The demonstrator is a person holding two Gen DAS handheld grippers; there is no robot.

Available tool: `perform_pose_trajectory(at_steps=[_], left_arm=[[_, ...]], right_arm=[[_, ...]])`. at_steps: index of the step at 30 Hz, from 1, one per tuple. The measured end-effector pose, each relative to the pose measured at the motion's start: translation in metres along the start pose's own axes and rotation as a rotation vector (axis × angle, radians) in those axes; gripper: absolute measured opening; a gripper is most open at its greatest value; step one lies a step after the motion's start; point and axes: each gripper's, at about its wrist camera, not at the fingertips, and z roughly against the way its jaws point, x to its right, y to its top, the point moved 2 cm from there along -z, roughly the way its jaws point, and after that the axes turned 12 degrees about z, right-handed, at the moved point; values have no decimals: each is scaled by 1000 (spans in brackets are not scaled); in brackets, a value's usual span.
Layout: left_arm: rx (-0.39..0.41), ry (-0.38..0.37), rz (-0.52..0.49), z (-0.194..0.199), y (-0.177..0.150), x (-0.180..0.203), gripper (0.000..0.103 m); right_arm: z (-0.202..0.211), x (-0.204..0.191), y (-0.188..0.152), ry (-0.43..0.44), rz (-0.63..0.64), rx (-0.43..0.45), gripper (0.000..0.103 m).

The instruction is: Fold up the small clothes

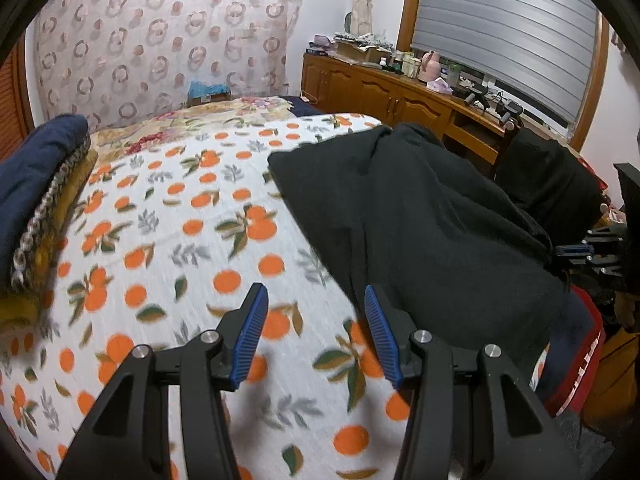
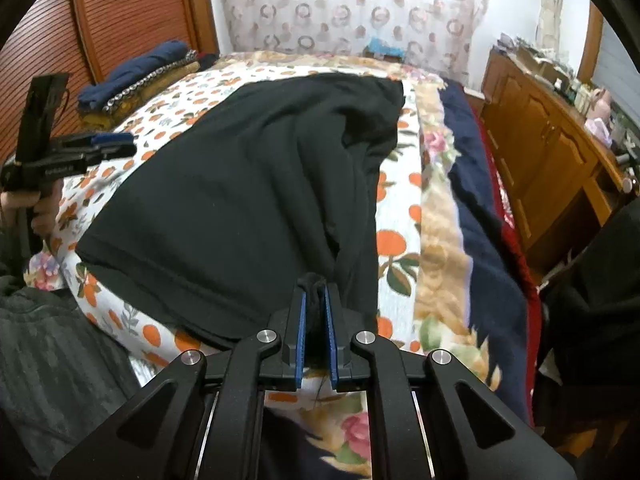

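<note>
Pinched between our right gripper's (image 2: pixel 316 300) 2 blue pads (image 2: pixel 301 340) is a bunched fold of the black garment (image 2: pixel 248 184), held at its near hem by the near edge of the bed. From that grip the cloth fans out across the orange-print blanket (image 2: pixel 396 248), its far end reaching toward the floral quilt (image 2: pixel 280 58) near the head of the bed. The garment's right side is rumpled into long creases, while its left part lies flatter.

Our left gripper (image 1: pixel 316 300) hovers over the blanket (image 1: pixel 168 216) with its jaws spread wide and nothing between the ribbed blue pads (image 1: pixel 250 336). Its right finger (image 1: pixel 380 332) sits just at the garment's (image 1: pixel 420 216) left edge; we cannot tell whether it touches the cloth. In the right wrist view this gripper (image 2: pixel 116 144) shows at the left side of the bed, gripped by a bare hand (image 2: pixel 28 204).

At the bed's far left corner rests a pile of folded clothes (image 1: pixel 36 184), navy on top, with patterned and mustard layers below. A navy blanket (image 2: pixel 480 216) runs along the bed's right edge. Beyond it stands a wooden cabinet (image 1: pixel 380 96) cluttered with bottles and boxes, under a window with grey blinds (image 1: pixel 500 32). A ring-patterned curtain (image 1: pixel 160 40) hangs behind the head of the bed.
</note>
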Motion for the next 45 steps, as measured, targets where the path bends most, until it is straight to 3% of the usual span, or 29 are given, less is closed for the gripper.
perform_pose_trajectory(at_steps=[3,7,8,10,15,24,36,40,44,45], left_arm=[[6,-15,-9,-7,19,1,49],[-17,-42,-15,-27,45,0,49],[-25,-41,-18,-32,50,0,50],[-34,-35,-31,-44,61,2,60],[-65,-1,-54,-74,83,2,60],[-112,48,-15,-124,111,-13,60],[-153,7,18,-149,118,-12,60],[-155,-20,7,-148,115,-9,47],[-158,-50,20,-147,114,-8,44],[-160,-66,23,-146,113,-7,37]], right_arm=[[8,9,4,-20,-18,28,13],[11,24,23,-66,-16,73,28],[9,29,29,-72,-19,82,34],[6,37,43,-80,-20,104,38],[-15,60,80,-88,-1,155,52],[-105,117,139,-35,-33,132,54],[-148,140,144,74,-89,95,54],[-153,138,149,112,-92,96,55],[-157,129,157,116,-52,84,55],[-158,128,158,121,-47,84,48]])
